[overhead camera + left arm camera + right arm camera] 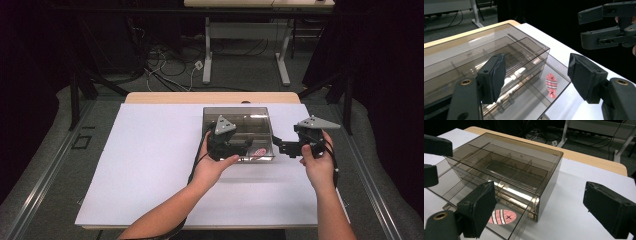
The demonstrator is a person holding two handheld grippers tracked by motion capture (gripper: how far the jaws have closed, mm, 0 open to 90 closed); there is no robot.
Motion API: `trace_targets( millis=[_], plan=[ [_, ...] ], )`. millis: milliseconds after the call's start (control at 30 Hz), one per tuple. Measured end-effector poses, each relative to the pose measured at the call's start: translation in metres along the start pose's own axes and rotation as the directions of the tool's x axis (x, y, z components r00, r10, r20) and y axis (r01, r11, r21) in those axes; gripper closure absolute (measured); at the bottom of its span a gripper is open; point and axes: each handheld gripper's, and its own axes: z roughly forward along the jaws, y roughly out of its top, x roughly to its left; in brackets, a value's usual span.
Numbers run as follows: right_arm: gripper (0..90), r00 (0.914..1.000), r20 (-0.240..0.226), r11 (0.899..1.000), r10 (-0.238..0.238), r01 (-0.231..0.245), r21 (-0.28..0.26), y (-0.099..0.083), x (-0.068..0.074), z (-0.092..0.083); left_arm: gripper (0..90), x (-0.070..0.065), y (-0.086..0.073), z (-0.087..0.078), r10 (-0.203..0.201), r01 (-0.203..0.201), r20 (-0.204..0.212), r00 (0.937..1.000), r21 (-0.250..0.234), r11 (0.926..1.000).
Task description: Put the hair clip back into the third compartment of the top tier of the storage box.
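A smoky clear drawer box (pixel 237 114) stands on the white table top (pixel 150 165), right of centre. Its bottom drawer (pixel 529 102) is slid out toward me. A pink striped fish-shaped piece (pixel 258 151) with black crosses lies in the drawer's right end; it appears as the pink piece (pixel 551 85) and the pink piece (pixel 502 217) in the gripper views. My left gripper (pixel 242 145) hovers over the drawer, open, as the left gripper (pixel 536 66) shows. My right gripper (pixel 276 145) is just right of the box, aimed at it, and the right gripper (pixel 540 192) is open and holds nothing.
The box (pixel 524 152) has inner dividers in its upper drawers. A wooden table edge (pixel 210 97) runs behind the white top. Beyond it are white desk legs (pixel 206 55) and cables (pixel 165 65) on the floor. Dark curtains stand at both sides.
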Motion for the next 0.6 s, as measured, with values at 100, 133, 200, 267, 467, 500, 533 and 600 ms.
trace_targets(
  millis=[100,133,200,267,467,500,533,600],
  plan=[
    [11.0,1.0,0.002,1.0,0.001,-0.001,-0.004,0.0,0.0,0.0,31.4,0.001,0.0,-0.003,-0.011,0.011,0.009,0.9999,0.007,0.9999],
    [11.0,1.0,0.003,1.0,0.001,-0.001,-0.006,0.0,0.001,0.001,31.4,0.001,-0.001,-0.005,-0.015,0.015,0.011,0.9998,0.004,0.9999],
    [11.0,1.0,0.003,1.0,0.001,-0.001,-0.005,0.0,0.001,0.001,31.4,0.001,-0.002,-0.007,-0.034,0.033,0.023,0.9992,0.009,0.9994],
    [11.0,1.0,0.0,1.0,-0.002,0.002,-0.003,0.0,0.001,0.001,29.8,0.001,-0.002,-0.01,-0.036,0.036,0.018,0.9992,0.006,0.9993],
    [11.0,0.9999,-0.001,1.0,-0.011,0.011,-0.001,0.0,0.001,0.001,26.4,0.002,-0.006,-0.016,-0.037,0.037,0.033,0.9988,0.0,0.9993],
    [11.0,0.9999,-0.001,1.0,-0.011,0.011,-0.002,0.0,0.001,0.001,26.2,0.002,-0.006,-0.017,-0.044,0.044,0.037,0.9983,-0.001,0.999],
    [10.9,1.0,-0.001,1.0,-0.008,0.008,-0.002,0.0,0.001,0.001,26.2,0.002,-0.007,-0.017,-0.051,0.051,0.044,0.9977,-0.004,0.9987],
    [11.0,1.0,-0.001,1.0,-0.006,0.006,-0.002,0.0,0.001,0.001,26.0,0.002,-0.008,-0.019,-0.042,0.042,0.048,0.9979,-0.003,0.9991]
  ],
)
